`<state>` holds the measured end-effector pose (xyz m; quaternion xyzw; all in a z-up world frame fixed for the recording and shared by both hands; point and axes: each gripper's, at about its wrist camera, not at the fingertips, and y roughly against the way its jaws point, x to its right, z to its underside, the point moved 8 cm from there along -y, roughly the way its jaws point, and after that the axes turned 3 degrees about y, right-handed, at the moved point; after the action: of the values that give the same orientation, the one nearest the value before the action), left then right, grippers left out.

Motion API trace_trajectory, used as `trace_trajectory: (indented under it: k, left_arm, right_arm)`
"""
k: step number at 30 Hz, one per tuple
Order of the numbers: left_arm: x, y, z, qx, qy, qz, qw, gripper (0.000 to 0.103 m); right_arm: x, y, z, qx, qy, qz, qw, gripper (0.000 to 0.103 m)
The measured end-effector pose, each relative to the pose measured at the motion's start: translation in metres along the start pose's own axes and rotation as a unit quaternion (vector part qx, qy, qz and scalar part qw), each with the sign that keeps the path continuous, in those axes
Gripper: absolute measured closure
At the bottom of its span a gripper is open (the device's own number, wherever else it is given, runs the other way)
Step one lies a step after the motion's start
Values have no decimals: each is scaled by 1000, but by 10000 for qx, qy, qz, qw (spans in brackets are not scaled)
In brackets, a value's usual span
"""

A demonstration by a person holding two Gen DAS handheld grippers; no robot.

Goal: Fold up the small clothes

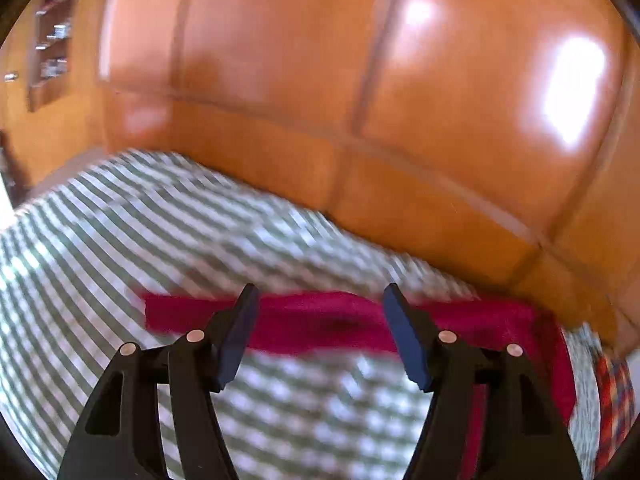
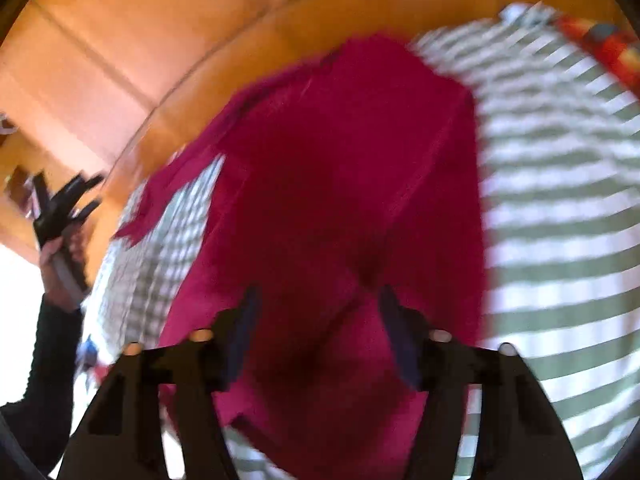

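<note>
A crimson garment (image 1: 320, 328) lies flat on the green-and-white checked sheet (image 1: 140, 232), one long strip of it reaching out to the left. My left gripper (image 1: 320, 292) hovers above its near edge, open, with nothing between the fingers. In the right wrist view the same garment (image 2: 340, 180) fills the middle, with fold lines across it. My right gripper (image 2: 319, 292) stands open just over the cloth; the view is blurred and I see no cloth pinched. At the far left a hand holds the left gripper (image 2: 64, 208) raised off the sheet.
Glossy orange wooden panels (image 1: 360, 80) rise right behind the sheet. A red-and-orange patterned cloth (image 1: 612, 392) lies at the sheet's right edge, also seen as the patterned cloth (image 2: 600, 48) in the upper right. A shelf niche (image 1: 52, 40) sits in the wall at the upper left.
</note>
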<state>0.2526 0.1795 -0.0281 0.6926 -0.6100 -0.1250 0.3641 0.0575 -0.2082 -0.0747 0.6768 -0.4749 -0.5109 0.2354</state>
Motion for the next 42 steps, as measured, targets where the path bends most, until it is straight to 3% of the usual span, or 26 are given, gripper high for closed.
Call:
trace_trajectory:
  k: [1, 2, 4, 6, 9, 11, 13, 14, 17, 18, 19, 20, 21, 22, 23, 24, 26, 28, 29, 31, 32, 34, 35, 36, 37, 42]
  left_arm:
    - [12, -2, 24, -235, -128, 238, 9994, 42]
    - [21, -5, 44, -466, -238, 466, 9975, 49]
    - [44, -8, 99, -1057, -510, 939, 9886, 57]
    - [61, -4, 135, -1384, -726, 1236, 9799, 61]
    - [89, 12, 187, -1759, -1008, 1680, 9647, 61]
    - [103, 24, 207, -1955, -970, 2056, 9540, 59]
    - [117, 33, 225, -2102, -990, 2352, 9438, 50]
    - [121, 36, 230, -2126, -984, 2404, 9420, 40]
    - [136, 39, 248, -2303, -974, 2599, 9327, 39]
    - [136, 38, 253, -2335, -994, 2581, 9322, 39]
    - [139, 38, 259, -2375, -1020, 2534, 9322, 39]
    - [141, 40, 264, -2389, -1039, 2522, 9320, 41]
    - [144, 42, 267, -2385, -1052, 2564, 9308, 46]
    - [145, 43, 270, -2414, -1053, 2635, 9280, 51]
    - [150, 39, 270, -2510, -1015, 2748, 9226, 62]
    - [151, 39, 272, -2569, -959, 2793, 9202, 66]
    - [152, 38, 270, -2646, -693, 2916, 9166, 66]
    - [151, 32, 266, -2743, -383, 3061, 9108, 67]
    - [152, 30, 264, -2776, -212, 3138, 9078, 68]
    - [152, 26, 265, -2792, -66, 3168, 9064, 73]
    - [153, 24, 266, -2797, -47, 3142, 9072, 80]
    - [154, 25, 267, -2786, -54, 3108, 9087, 87]
    - [155, 28, 266, -2734, -119, 3063, 9118, 89]
    - [155, 33, 263, -2636, -217, 3019, 9159, 90]
    - [155, 38, 258, -2548, -277, 3007, 9186, 91]
    - [138, 85, 214, -1894, -574, 3093, 9301, 92]
  right_arm:
    - [-9, -10, 5, -151, 79, -41, 9998, 71]
    - [-18, -16, 9, -221, 192, -27, 9996, 76]
    - [-34, -16, 7, -143, 649, 189, 9976, 93]
    - [-35, 2, -9, 133, 744, 252, 9968, 94]
    - [-4, 54, -52, 916, 707, 968, 9885, 94]
    - [33, 88, -81, 1282, 545, 1614, 9770, 94]
    - [75, 112, -106, 1492, 507, 2429, 9572, 94]
    - [97, 122, -117, 1542, 477, 2823, 9456, 94]
    - [140, 132, -138, 1508, 436, 3410, 9269, 94]
    - [149, 133, -144, 1502, 449, 3570, 9209, 85]
    - [158, 134, -147, 1481, 420, 3729, 9150, 62]
    - [161, 136, -147, 1485, 374, 3757, 9140, 46]
    - [162, 140, -145, 1559, 309, 3688, 9158, 20]
    - [158, 147, -140, 1744, 239, 3568, 9174, 16]
    - [151, 149, -131, 1830, 257, 3425, 9212, 16]
    - [145, 150, -120, 1778, 292, 3306, 9264, 16]
    - [125, 138, -85, 1540, 229, 2691, 9504, 16]
    - [105, 115, -42, 1026, 66, 1813, 9780, 17]
    - [93, 101, -18, 759, 23, 1450, 9865, 19]
    - [68, 73, 21, 282, -54, 859, 9959, 37]
    - [59, 60, 36, 78, -88, 669, 9977, 40]
    - [41, 37, 58, -159, 21, 632, 9979, 67]
    - [35, 29, 62, -179, 131, 781, 9967, 73]
    - [32, 27, 61, -175, 160, 828, 9963, 88]
    - [26, 29, 57, -128, 143, 766, 9969, 94]
    - [9, 79, 26, 462, 648, 950, 9923, 95]
